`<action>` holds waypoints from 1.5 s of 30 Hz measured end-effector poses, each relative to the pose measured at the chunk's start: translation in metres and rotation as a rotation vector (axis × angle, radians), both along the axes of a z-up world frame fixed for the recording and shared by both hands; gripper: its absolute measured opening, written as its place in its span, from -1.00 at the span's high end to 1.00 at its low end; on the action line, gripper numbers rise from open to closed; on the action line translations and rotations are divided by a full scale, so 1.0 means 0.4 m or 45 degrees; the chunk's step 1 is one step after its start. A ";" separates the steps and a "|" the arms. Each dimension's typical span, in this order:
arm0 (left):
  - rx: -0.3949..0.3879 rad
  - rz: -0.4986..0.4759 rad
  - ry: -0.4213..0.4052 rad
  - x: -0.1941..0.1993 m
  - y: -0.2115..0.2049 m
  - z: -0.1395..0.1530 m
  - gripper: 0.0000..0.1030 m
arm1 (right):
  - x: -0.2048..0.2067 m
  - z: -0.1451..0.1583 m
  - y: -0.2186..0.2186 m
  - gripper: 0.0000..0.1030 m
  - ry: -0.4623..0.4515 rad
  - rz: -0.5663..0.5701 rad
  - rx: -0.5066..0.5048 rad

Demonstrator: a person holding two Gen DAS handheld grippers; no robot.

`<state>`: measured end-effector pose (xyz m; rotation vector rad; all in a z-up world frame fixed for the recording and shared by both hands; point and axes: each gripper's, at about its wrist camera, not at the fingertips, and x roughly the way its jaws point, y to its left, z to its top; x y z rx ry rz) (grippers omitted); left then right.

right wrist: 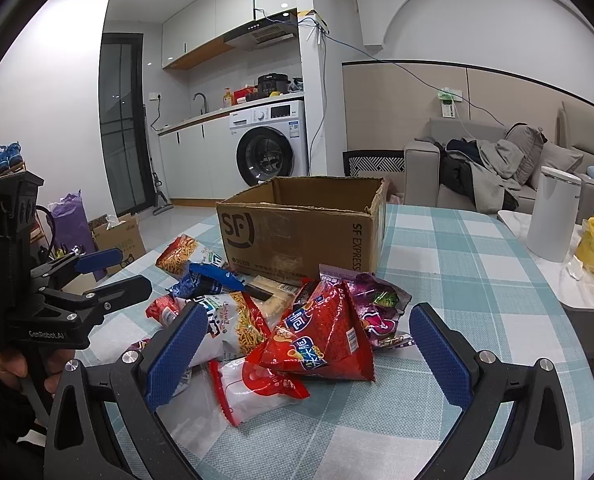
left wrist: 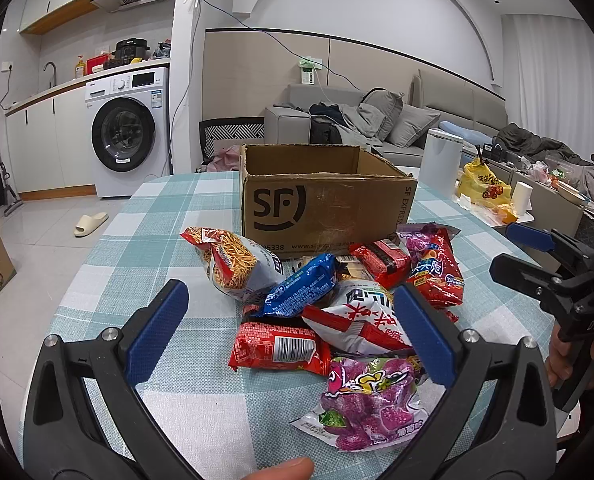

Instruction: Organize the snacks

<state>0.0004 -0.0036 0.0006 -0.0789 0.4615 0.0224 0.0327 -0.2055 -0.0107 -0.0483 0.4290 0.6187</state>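
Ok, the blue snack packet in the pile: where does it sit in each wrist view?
Left wrist: the blue snack packet lies mid-frame in the pile, between the open fingers of the left gripper, right of the noodle-snack bag.
Right wrist: it sits left of centre at the pile's far side, just before the box.
Shared landmark: the SF cardboard box behind the pile.

Snack packets point(left wrist: 329, 312) before box point(left wrist: 321, 208)

Even cool indoor light from recessed ceiling spots point(right wrist: 284, 5), soft faint shadows under snack packets point(left wrist: 337, 308), mild glare on glossy wrappers, sharp centre, strong fisheye bending and black vignette at edges
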 end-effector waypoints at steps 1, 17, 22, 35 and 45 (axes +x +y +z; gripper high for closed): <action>0.001 -0.001 0.001 0.001 0.000 0.000 -0.99 | 0.000 -0.001 -0.001 -1.00 0.001 0.000 -0.001; -0.002 -0.013 0.008 0.000 -0.002 0.004 -0.99 | 0.035 -0.015 0.006 -1.00 0.079 -0.041 -0.062; -0.022 -0.059 0.042 -0.002 -0.012 0.004 -0.99 | 0.054 -0.020 0.003 -1.00 0.131 -0.057 -0.079; -0.063 -0.178 0.227 0.020 -0.025 -0.036 -0.99 | 0.095 -0.054 0.037 -1.00 0.315 -0.031 -0.140; -0.019 -0.216 0.321 0.016 -0.065 -0.075 -0.99 | 0.141 -0.071 0.043 -1.00 0.437 -0.003 -0.087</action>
